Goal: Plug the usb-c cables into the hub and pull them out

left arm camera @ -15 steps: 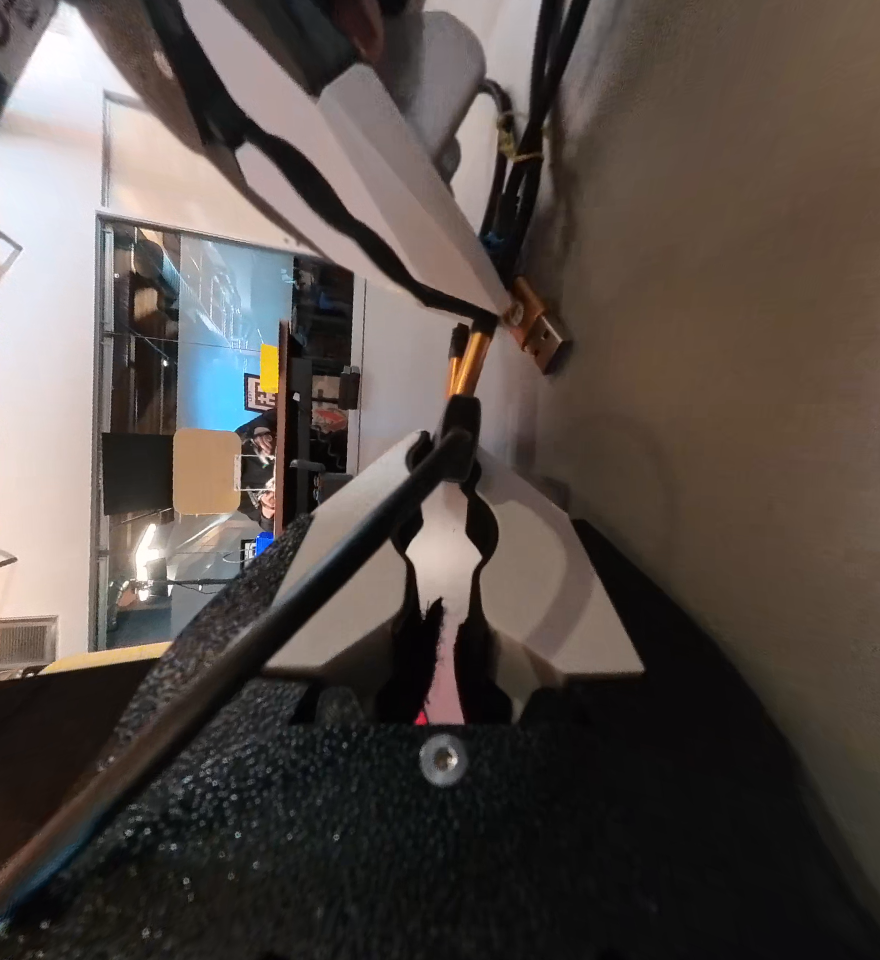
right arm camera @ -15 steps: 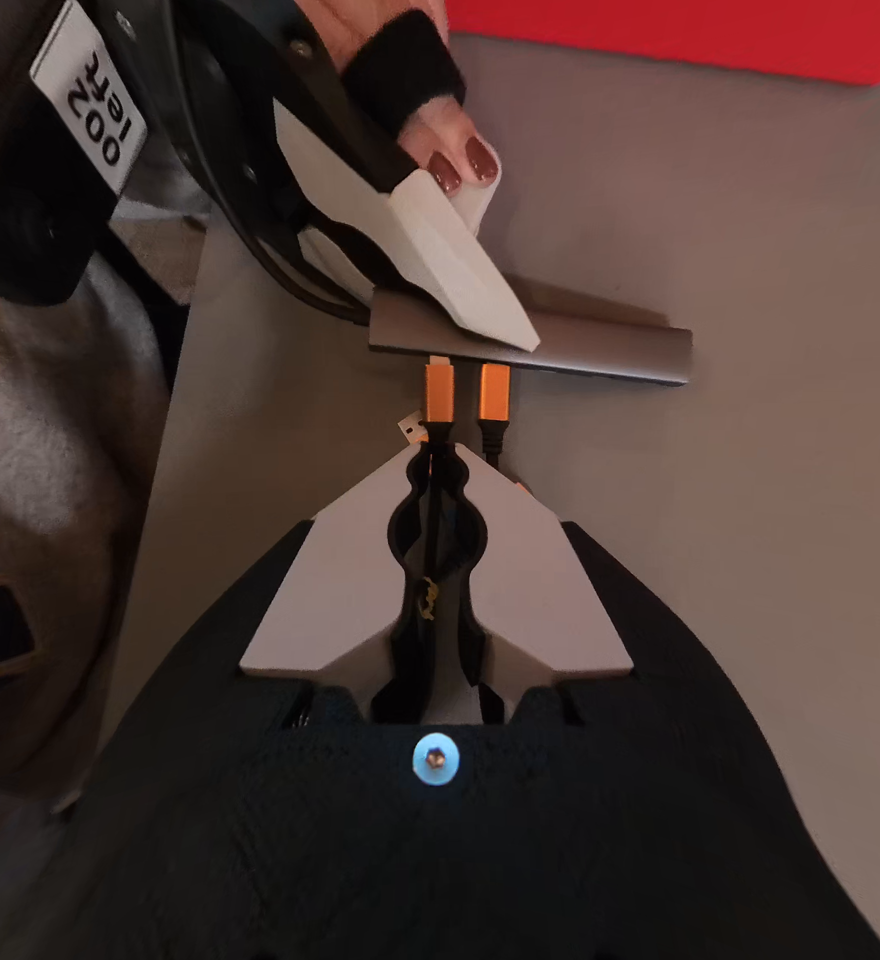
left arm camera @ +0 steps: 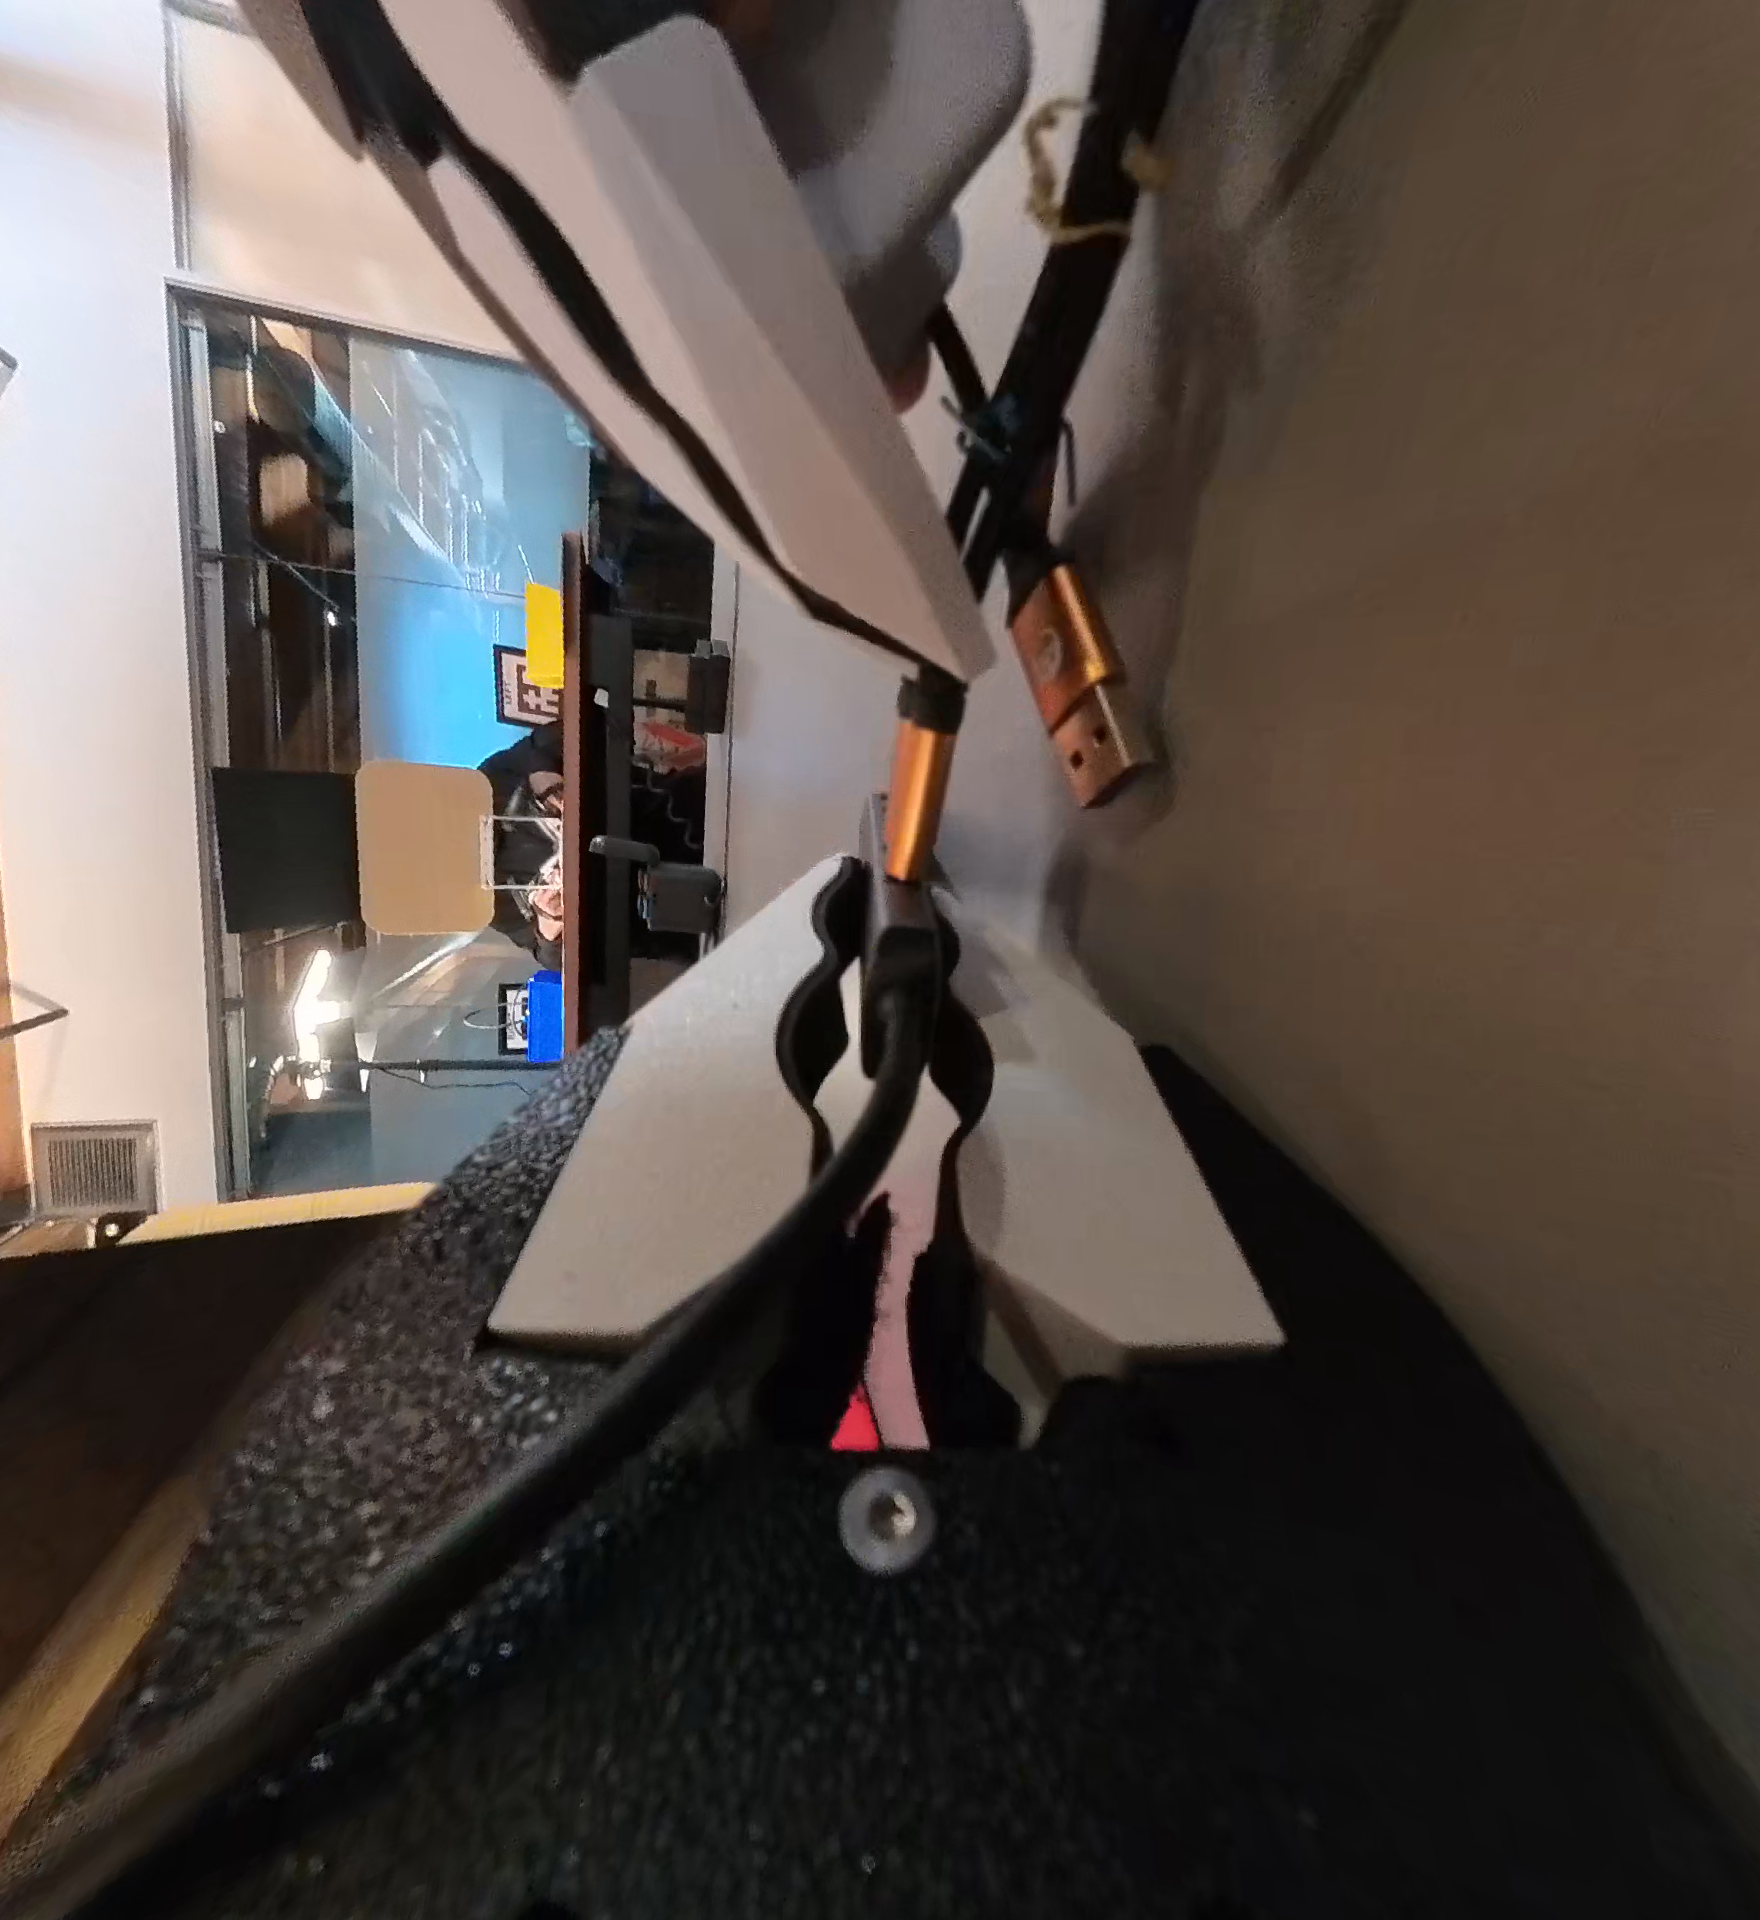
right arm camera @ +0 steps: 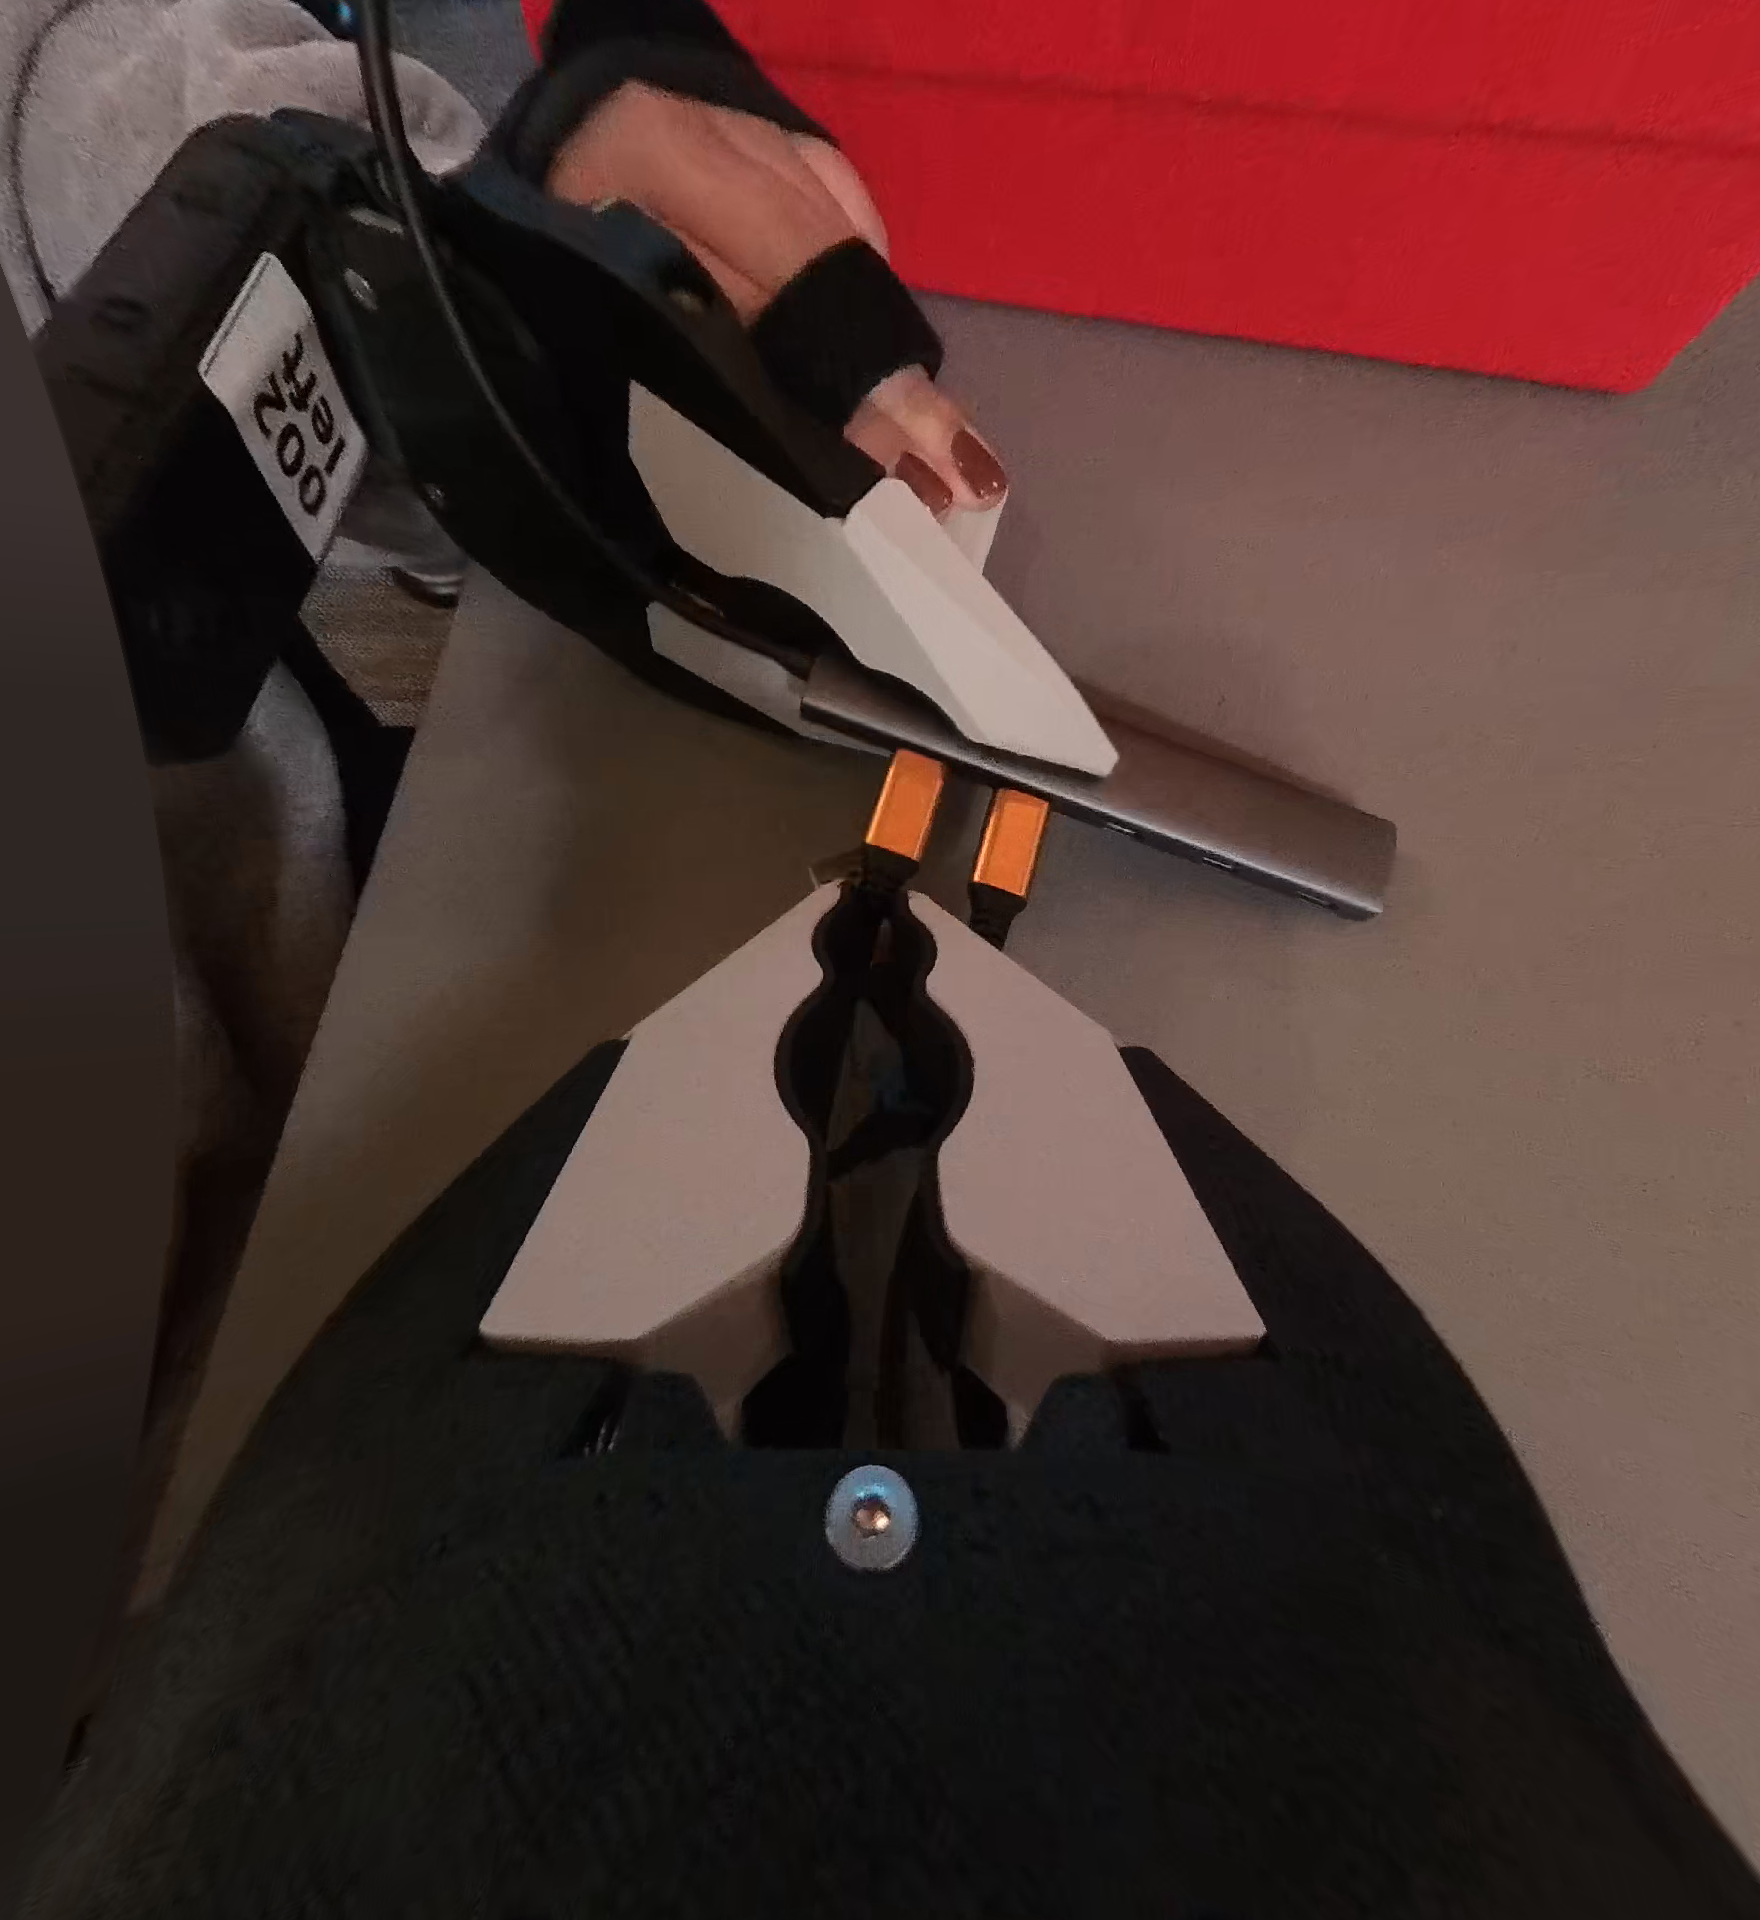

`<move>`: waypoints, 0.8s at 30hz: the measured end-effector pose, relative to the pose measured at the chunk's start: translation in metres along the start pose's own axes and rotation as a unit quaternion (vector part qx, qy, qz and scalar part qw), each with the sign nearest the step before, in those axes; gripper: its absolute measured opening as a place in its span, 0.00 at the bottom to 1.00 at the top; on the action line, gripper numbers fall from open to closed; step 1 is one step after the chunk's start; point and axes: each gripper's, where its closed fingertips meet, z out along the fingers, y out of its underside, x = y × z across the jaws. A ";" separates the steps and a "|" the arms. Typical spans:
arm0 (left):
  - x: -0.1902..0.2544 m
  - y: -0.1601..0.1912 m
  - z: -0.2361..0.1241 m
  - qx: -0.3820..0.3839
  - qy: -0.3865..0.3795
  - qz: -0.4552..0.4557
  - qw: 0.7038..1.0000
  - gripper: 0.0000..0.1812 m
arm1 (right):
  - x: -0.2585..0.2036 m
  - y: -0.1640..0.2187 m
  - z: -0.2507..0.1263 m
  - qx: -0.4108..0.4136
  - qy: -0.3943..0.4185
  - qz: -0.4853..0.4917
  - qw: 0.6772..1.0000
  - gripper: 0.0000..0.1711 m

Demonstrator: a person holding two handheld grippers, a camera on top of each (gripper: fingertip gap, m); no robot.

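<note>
Hub, grey and slim, on grey surface, one end clamped flat in left claw. Two orange-sleeved plugs seated in hub's near edge: one under left claw's tip, other just beside it. Right claw closed on black cable behind first plug. Loose orange plug lying away from hub.

White pointed fingers are being carried on grainy black gripper bodies; a black fingerless glove is being worn beside the bodies.
</note>
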 end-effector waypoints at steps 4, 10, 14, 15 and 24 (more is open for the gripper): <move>-0.004 0.004 0.003 -0.007 -0.012 -0.009 1.000 0.05 | 0.008 -0.004 -0.006 0.022 0.028 0.000 0.999 0.03; -0.027 0.014 0.001 -0.013 -0.051 -0.103 0.993 0.04 | 0.031 -0.032 -0.070 0.075 0.222 -0.060 0.970 0.42; -0.052 -0.005 -0.003 0.036 -0.060 -0.217 0.974 0.04 | 0.013 -0.059 -0.114 0.146 0.346 -0.104 0.921 0.62; -0.067 -0.011 -0.008 0.060 -0.067 -0.266 0.960 0.04 | 0.007 -0.065 -0.128 0.173 0.381 -0.116 0.901 0.65; -0.142 -0.083 -0.066 0.344 0.155 -0.549 0.746 0.05 | -0.019 -0.080 -0.145 0.376 0.287 -0.013 0.881 0.59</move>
